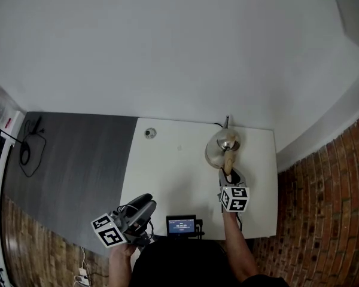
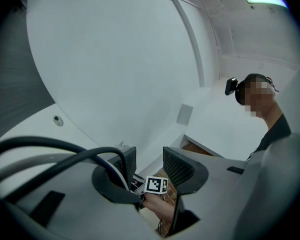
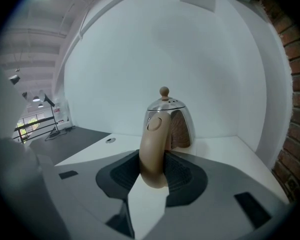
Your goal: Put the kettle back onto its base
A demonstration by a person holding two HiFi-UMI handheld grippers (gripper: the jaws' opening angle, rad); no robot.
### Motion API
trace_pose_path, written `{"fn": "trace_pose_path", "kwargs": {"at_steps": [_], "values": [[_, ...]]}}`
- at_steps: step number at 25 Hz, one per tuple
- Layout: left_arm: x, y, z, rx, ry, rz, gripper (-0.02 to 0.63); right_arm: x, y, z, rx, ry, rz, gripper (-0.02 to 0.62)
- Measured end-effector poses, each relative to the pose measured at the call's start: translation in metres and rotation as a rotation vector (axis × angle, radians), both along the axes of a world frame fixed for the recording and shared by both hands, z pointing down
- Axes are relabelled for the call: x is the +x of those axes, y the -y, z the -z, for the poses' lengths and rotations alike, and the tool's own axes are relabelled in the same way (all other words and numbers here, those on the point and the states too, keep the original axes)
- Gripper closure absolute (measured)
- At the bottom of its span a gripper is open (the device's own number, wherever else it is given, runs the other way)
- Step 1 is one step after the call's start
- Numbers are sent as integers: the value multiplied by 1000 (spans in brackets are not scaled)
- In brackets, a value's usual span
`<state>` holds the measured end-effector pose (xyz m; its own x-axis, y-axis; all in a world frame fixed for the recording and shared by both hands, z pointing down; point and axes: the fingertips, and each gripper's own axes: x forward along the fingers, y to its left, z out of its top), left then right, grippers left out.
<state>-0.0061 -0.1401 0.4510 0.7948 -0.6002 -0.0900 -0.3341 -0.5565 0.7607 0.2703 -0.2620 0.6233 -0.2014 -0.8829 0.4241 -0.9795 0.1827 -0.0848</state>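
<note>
A shiny steel kettle (image 1: 221,145) with a tan handle (image 1: 229,160) stands at the back right of the white table (image 1: 167,172). I cannot make out a base under it. My right gripper (image 1: 230,172) reaches in from the front and is shut on the handle. In the right gripper view the handle (image 3: 153,149) sits squeezed between the two dark pads (image 3: 121,174), with the kettle body (image 3: 176,121) and its knobbed lid beyond. My left gripper (image 1: 145,209) hovers near the table's front left edge, and in its own view the left gripper (image 2: 149,160) is open with nothing in it.
A round metal grommet (image 1: 150,133) sits in the tabletop at the back left. A small black device with a lit screen (image 1: 181,225) stands at the front edge. Dark grey floor (image 1: 72,166) lies left of the table, a brick surface (image 1: 323,208) to the right, a white wall behind.
</note>
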Motion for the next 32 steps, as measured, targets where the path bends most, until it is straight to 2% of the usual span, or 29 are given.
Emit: {"fn": "trace_pose_path", "kwargs": {"at_steps": [7,14,23,28,32], "values": [[8,-8,-2,-21,30,12,436,-7,-6,1,17,17,40,454],[19,-28,-12,-68,66,51,436,-8,-34,5,21,60,84,454],[13,-63,-26,-133,100,101,436,-27,-66,-5,8,91,208,454],[9,-71,-13,-86,95,56,436,-34,-88,9,33,104,232,454],[-2,-85,-8,-51,55,-6,437,-43,-114,21,54,75,232,456]]}}
